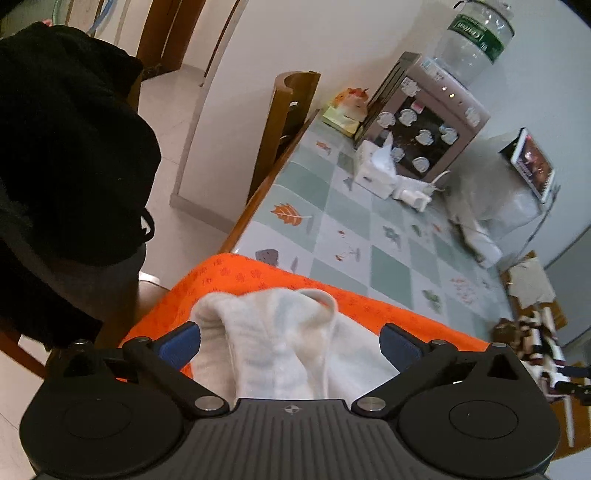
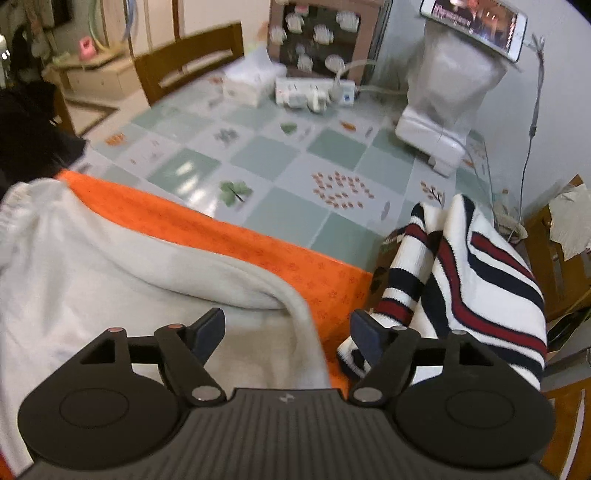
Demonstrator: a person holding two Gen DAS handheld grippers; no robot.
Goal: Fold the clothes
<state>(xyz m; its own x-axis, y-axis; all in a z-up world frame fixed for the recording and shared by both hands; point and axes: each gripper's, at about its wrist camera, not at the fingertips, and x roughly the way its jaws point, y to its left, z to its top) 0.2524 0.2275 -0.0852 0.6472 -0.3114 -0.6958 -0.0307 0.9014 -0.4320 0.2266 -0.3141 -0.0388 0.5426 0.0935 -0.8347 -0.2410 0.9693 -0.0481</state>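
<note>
A white garment (image 1: 280, 332) lies on an orange mat (image 1: 229, 277) at the near edge of the table. In the left wrist view its bunched, rounded end rises between the blue pads of my left gripper (image 1: 290, 341), whose jaws stand wide apart without pressing on it. The right wrist view shows the same white garment (image 2: 110, 266) spread to the left over the orange mat (image 2: 221, 229). Its folded edge runs between the fingers of my right gripper (image 2: 288, 334), which is open. A white sweater with red and navy stripes (image 2: 480, 266) lies crumpled to the right.
The table carries a green checked cloth (image 2: 266, 155). At its far side stand a tissue box (image 2: 247, 83), a power strip (image 2: 314, 92), a water dispenser (image 1: 424, 122) and a phone (image 2: 476, 22) on a covered stand. A wooden chair (image 2: 188, 59) stands behind; black clothing (image 1: 66, 147) hangs at left.
</note>
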